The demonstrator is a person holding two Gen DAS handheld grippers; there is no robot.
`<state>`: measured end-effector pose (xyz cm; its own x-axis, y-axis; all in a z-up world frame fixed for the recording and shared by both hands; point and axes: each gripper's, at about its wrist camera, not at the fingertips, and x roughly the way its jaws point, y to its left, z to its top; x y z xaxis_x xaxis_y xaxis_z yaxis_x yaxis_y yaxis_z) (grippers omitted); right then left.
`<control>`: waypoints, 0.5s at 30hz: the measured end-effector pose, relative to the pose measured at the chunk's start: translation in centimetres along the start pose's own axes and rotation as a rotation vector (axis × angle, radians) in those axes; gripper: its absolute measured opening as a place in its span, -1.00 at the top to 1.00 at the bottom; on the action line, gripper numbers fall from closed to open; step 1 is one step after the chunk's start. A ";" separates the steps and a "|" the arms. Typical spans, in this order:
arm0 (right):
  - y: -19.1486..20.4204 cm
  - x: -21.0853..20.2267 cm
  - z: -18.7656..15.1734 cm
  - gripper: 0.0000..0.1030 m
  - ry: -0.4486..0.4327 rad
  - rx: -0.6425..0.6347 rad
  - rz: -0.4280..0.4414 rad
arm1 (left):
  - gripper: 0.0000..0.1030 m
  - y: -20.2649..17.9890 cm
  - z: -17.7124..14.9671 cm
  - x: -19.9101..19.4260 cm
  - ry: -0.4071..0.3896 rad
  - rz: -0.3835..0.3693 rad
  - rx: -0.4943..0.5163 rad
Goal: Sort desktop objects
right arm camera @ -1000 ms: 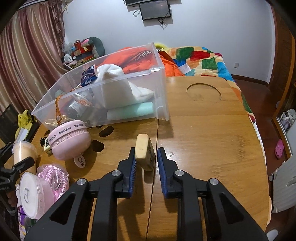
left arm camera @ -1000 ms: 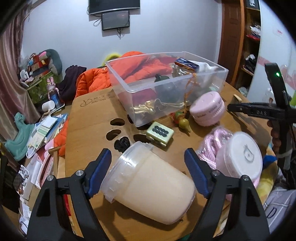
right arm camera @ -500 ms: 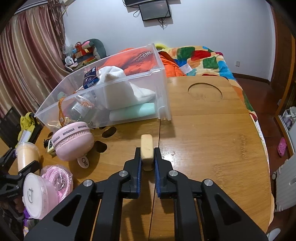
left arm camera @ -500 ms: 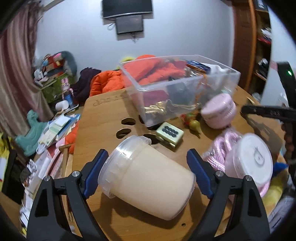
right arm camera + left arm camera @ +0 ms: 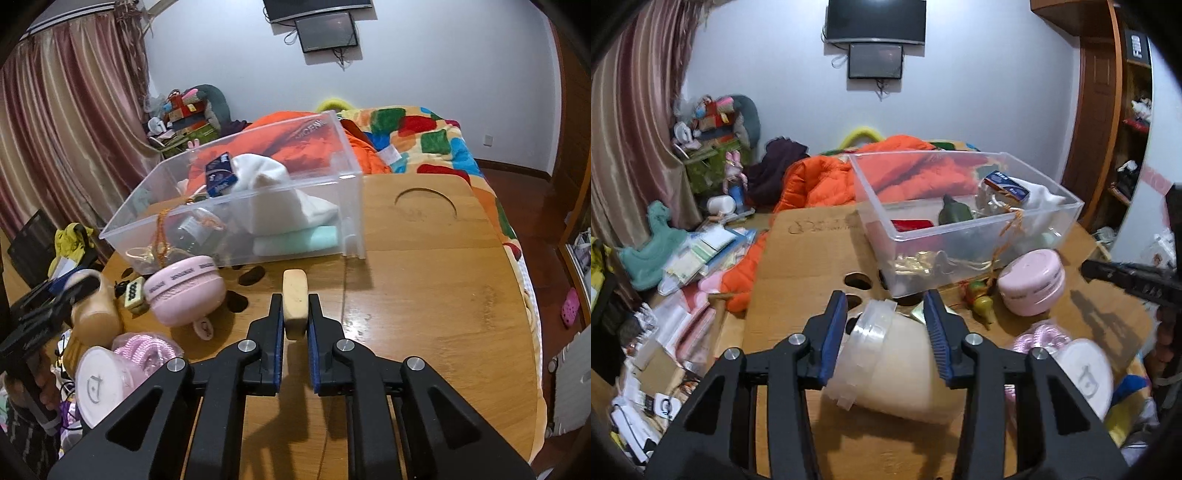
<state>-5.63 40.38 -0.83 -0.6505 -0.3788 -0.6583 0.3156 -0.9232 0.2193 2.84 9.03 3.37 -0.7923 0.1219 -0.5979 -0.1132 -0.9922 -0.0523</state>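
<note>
Since a second ago both tools have closed in: the left hand-held gripper (image 5: pixel 886 332), which stood wide around the cream plastic jar (image 5: pixel 890 373), now has its blue pads against the jar's ribbed clear lid end, and the right hand-held gripper (image 5: pixel 295 325) is clenched on the small tan block (image 5: pixel 294 302), held just above the wooden counter (image 5: pixel 424 295). Ahead of both stands the large clear storage bin (image 5: pixel 236 218), already holding a white cloth, a blue box and a dark bottle. Beside it sit the pink round case (image 5: pixel 184 291) and the white-lidded tub (image 5: pixel 98 384) on pink cord. The jar is tilted and gripped near its lid only; its heavy body may swing or slip from the pads, and could knock the tub next to it. The block is pinched at its lower end and might pivot on the way to the bin. Whether the jar has left the counter cannot be told, its underside being hidden; the bin's contents are blurred by the plastic wall, and the left tool's handle in the right view is smeared by motion
</note>
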 end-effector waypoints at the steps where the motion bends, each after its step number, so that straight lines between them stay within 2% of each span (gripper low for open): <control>1: 0.1 0.0 0.0 0.81 0.001 -0.003 0.005 | 0.25 0.3 0.1 0.1 0.006 -0.002 -0.009; 5: 0.3 0.2 -0.2 0.81 0.017 -0.012 0.013 | 0.19 0.9 0.0 -0.3 0.016 -0.045 -0.019; 6: 0.3 0.2 -0.2 0.81 0.020 -0.009 0.016 | -0.07 0.7 -0.2 -0.7 0.007 -0.051 -0.010; 7: 0.2 0.3 -0.2 0.81 0.022 -0.006 0.017 | -0.46 0.5 -0.4 -1.3 -0.009 -0.045 0.001; 9: 0.0 0.3 -0.2 0.80 0.023 0.006 0.026 | -0.71 0.1 -0.9 -2.5 -0.045 -0.040 0.028; 12: 0.2 0.2 -0.3 0.80 0.021 -0.002 0.021 | -0.73 -0.9 -1.6 -3.2 -0.030 -0.034 0.097; 15: 0.6 0.4 -0.4 0.80 0.025 -0.025 0.008 | -0.73 -1.7 -2.9 -2.6 0.028 -0.007 0.164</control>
<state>-5.39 39.67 -1.23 -0.6306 -0.3837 -0.6746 0.3376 -0.9183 0.2067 6.86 10.28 2.68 -0.7742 0.1257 -0.6203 -0.2166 -0.9735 0.0731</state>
